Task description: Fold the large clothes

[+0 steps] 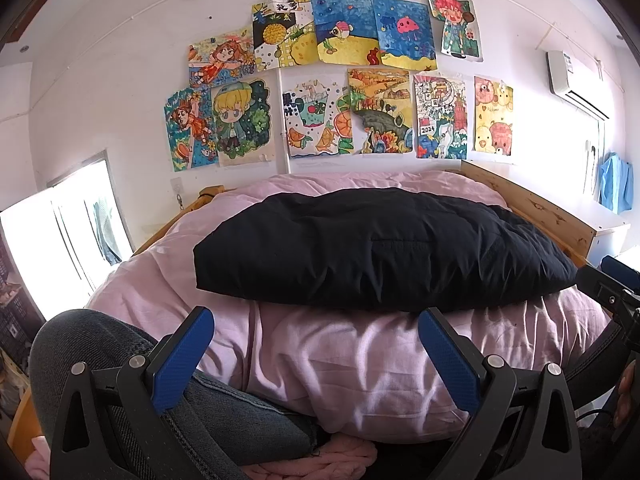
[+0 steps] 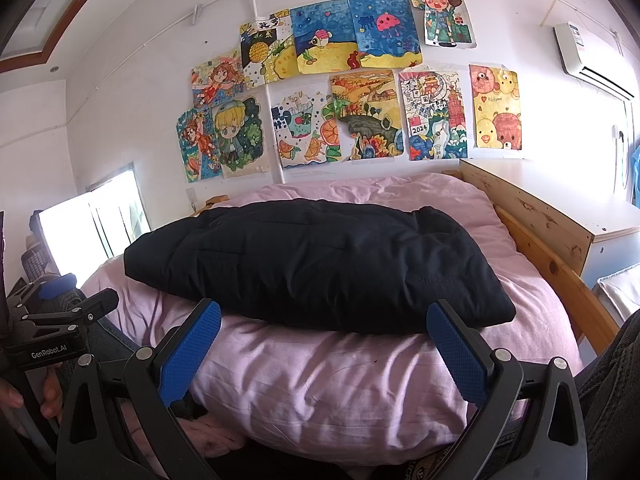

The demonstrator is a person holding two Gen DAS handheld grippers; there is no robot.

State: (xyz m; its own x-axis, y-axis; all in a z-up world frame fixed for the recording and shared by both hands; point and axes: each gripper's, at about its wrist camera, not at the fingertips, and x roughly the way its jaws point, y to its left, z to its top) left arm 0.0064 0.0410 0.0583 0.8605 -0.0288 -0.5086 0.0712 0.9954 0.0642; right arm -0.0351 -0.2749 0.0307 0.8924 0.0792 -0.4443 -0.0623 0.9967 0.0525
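We hold the left tongs (image 1: 316, 354) and right tongs (image 2: 324, 346) spread and empty, short of the black padded garment (image 1: 376, 248) lying bundled on the pink bed (image 1: 340, 360). A shallow pinch risks catching only the slippery outer shell, so the bulky padding may slide and the fold spring apart.

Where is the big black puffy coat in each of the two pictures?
Left wrist view: the black coat lies across the middle, on the pink bedding, stretching toward the right edge.
Right wrist view: the black coat sits in the middle, reaching further left.
Shared landmark: the 2024 drawing on the wall above.
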